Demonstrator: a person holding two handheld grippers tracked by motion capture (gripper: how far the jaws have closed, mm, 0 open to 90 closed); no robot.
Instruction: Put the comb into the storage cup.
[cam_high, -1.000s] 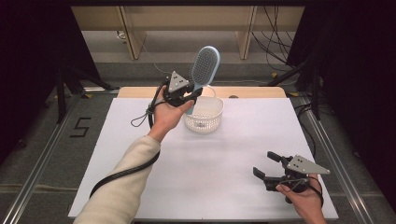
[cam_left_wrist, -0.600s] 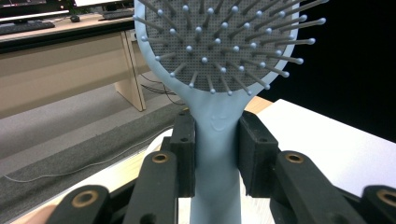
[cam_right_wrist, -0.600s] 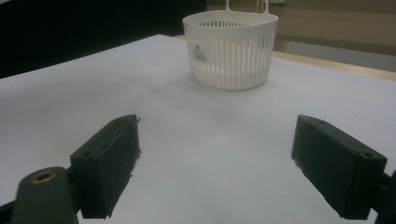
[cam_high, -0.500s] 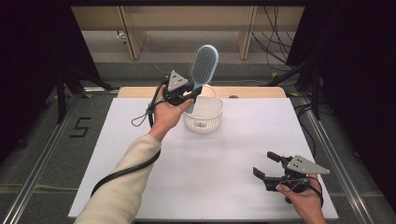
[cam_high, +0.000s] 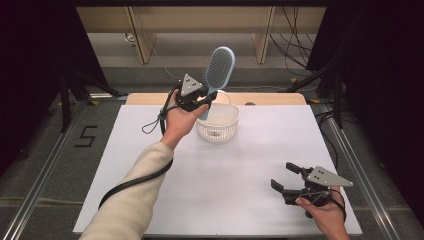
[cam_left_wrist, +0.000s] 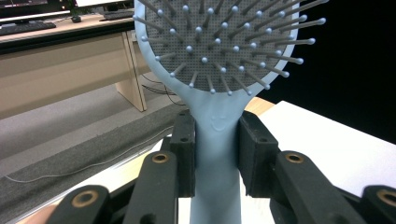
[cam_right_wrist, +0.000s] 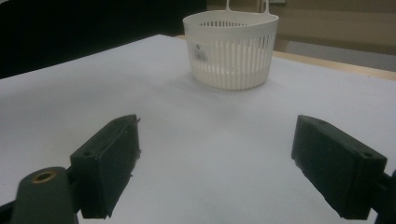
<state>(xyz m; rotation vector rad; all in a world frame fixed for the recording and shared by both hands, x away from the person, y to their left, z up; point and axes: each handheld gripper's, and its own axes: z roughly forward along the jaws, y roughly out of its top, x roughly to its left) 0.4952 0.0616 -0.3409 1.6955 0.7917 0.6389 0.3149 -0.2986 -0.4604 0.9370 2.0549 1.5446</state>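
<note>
Your left gripper (cam_high: 201, 98) squeezes the blue hairbrush (cam_high: 218, 70) by its handle, pads tight on both sides; brush stands up w/ bristles facing you, just above the white basket (cam_high: 218, 122) at the far side of the table (cam_high: 240, 170); your right gripper (cam_high: 289, 179) rests near the front-right corner, jaws wide apart, holding nothing.

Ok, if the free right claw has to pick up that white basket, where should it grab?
Take the white basket by its rim, coming straight down from above with one jaw inside and one outside the slatted wall. It stands upright and open-topped, and looks wider than the right claw opens. Use the near side, since the left claw holds the hairbrush over the far side.
</note>
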